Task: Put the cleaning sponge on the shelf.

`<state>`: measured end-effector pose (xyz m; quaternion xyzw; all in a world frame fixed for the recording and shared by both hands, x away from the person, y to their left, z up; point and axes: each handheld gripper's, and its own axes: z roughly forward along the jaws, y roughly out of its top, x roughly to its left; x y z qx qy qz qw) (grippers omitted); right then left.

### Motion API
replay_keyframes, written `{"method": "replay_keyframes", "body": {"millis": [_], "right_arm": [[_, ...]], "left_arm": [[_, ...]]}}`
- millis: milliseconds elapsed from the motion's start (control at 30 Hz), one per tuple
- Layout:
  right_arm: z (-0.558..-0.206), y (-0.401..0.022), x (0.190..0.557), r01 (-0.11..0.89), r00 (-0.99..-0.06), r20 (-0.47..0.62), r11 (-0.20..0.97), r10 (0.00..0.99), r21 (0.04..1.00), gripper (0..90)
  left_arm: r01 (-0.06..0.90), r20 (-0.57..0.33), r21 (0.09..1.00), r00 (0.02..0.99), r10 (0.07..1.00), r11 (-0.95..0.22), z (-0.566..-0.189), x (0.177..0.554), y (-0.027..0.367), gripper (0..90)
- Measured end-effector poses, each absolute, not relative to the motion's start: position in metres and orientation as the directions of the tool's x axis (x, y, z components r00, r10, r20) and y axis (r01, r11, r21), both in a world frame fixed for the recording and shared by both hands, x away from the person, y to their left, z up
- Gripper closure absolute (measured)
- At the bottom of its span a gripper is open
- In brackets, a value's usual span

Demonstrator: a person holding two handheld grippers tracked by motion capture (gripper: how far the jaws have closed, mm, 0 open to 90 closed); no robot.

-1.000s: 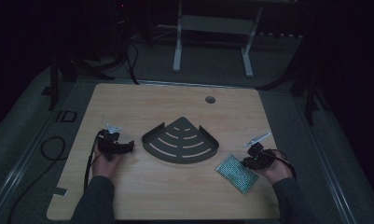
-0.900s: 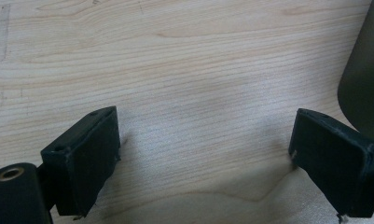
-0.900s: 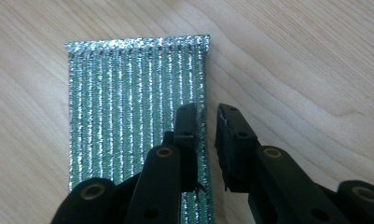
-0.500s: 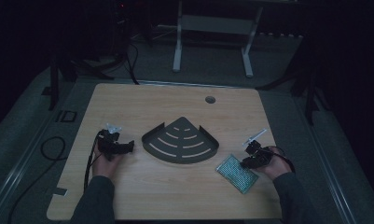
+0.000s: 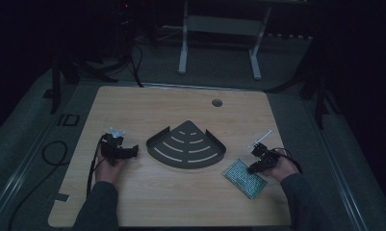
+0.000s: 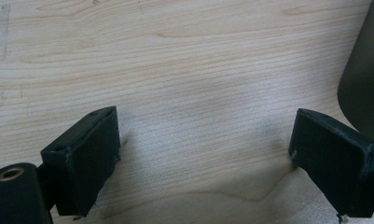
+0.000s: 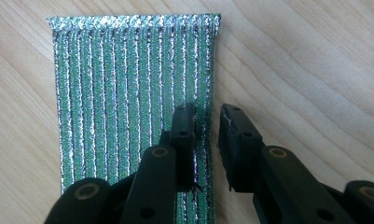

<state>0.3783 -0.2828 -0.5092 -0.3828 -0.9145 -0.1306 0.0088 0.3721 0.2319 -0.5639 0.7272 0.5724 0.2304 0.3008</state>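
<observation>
On the wooden counter (image 5: 181, 197) a green, glittery ribbed pad (image 7: 133, 93) lies flat near the person's right hand (image 5: 283, 169), toward the near right corner, just beside the dark fan-shaped tray (image 5: 186, 145) that sits in the middle. The right claw (image 7: 207, 122) is down at the pad's edge: one jaw rests over the pad's outermost ribs and the other stands over bare wood just off that edge, so the edge lies in the narrow gap between them. The jaws have just been opening a little; I cannot see the pads pressing on the fabric, and the pad looks flat and undisturbed. Over on the other side, the left claw (image 6: 203, 154) sits low over bare wood with its jaws spread wide and nothing between them; the tray's dark curved wall (image 6: 362, 79) is just off to its side. From above, the left hand (image 5: 109, 163) rests on the counter, well apart from the tray's left corner.
</observation>
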Motion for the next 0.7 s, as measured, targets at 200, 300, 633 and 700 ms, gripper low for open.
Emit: {"method": "replay_keyframes", "body": {"millis": [200,300,633,700], "right_arm": [[-0.509,-0.281,0.383,0.718,-0.695,0.159,0.670,0.701,0.188,82.3],[-0.508,-0.278,0.384,0.719,-0.695,0.150,0.674,0.703,0.172,84.5],[-0.503,-0.271,0.382,0.718,-0.694,0.083,0.681,0.715,0.146,89.5],[-0.501,-0.271,0.381,0.718,-0.694,0.078,0.682,0.716,0.139,89.7]], "left_arm": [[0.694,-0.009,0.701,0.238,0.971,-0.164,-0.564,0.372,0.232,9.4],[0.694,-0.009,0.701,0.239,0.971,-0.164,-0.564,0.372,0.232,9.3],[0.694,-0.009,0.701,0.238,0.971,-0.164,-0.564,0.372,0.232,9.3],[0.694,-0.009,0.701,0.238,0.971,-0.164,-0.564,0.372,0.232,9.4]]}}
